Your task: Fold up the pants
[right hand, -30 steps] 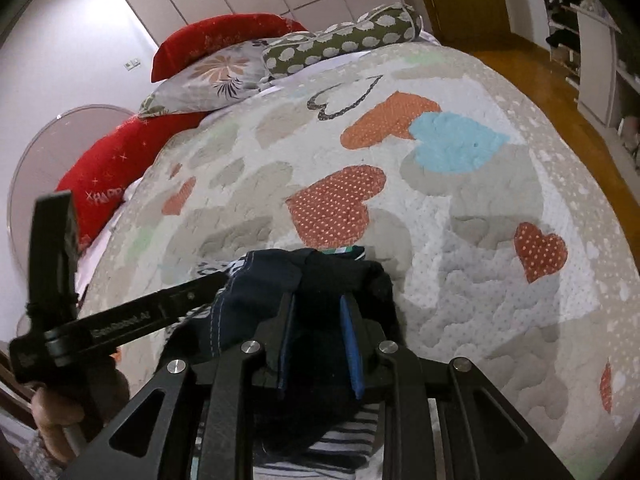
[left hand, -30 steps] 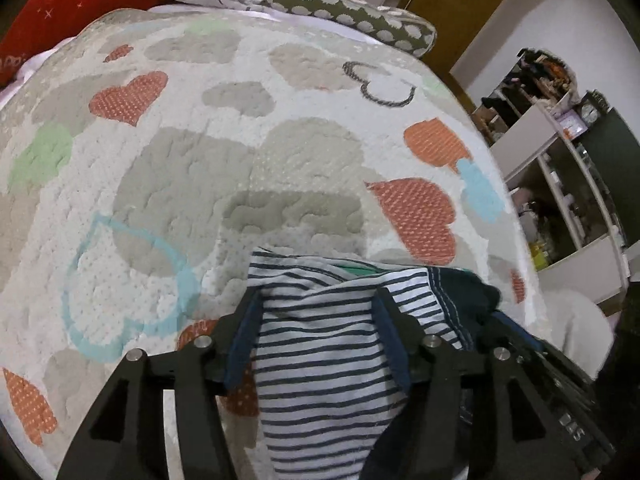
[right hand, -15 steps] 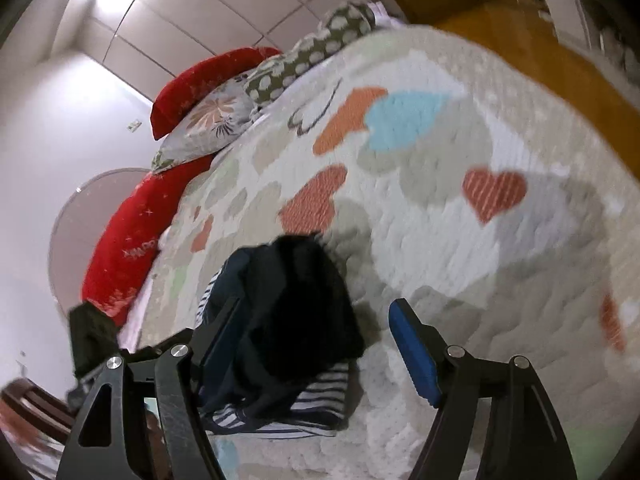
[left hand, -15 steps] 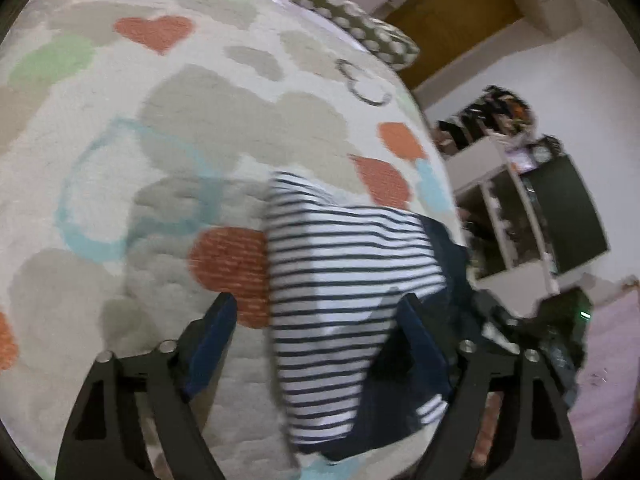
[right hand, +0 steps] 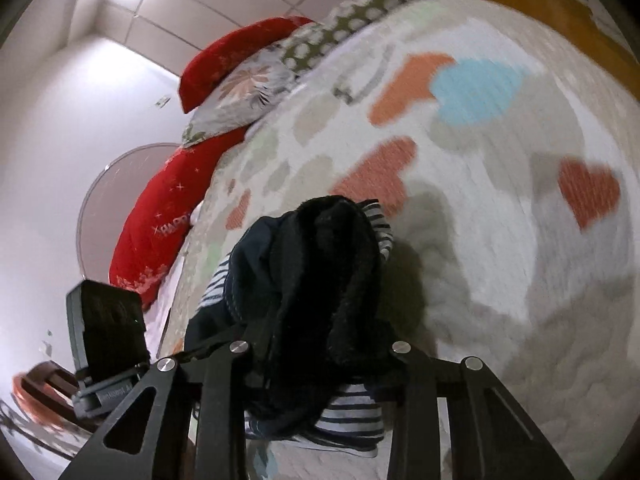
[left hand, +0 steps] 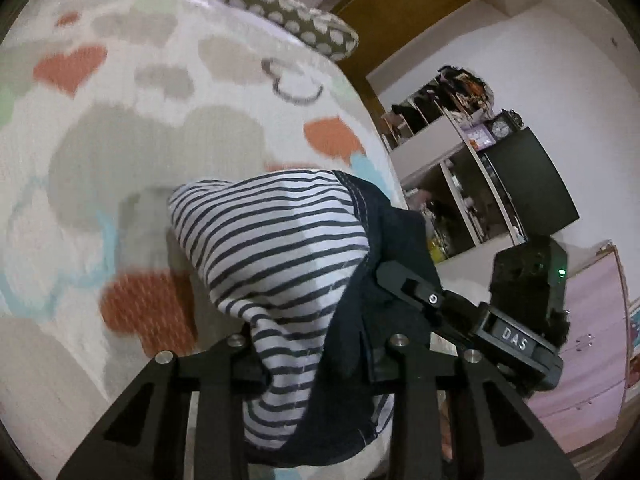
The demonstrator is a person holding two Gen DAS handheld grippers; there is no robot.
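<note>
Both hand-held grippers closing, bunched pants between jaws, on quilt.

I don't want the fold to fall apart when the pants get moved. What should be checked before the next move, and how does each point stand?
1. Left gripper has cloth between its jaws: ok, jaws closing on the striped part of the pants.
2. Right gripper has cloth between its jaws: ok, closing on the dark fleecy part.
3. Grip firm on both sides: cannot tell.
4. Pants bundled, no leg trailing: ok in both views.
5. Bedspread beyond the pants bare: ok.
6. Grippers apart from each other: ok.
</note>
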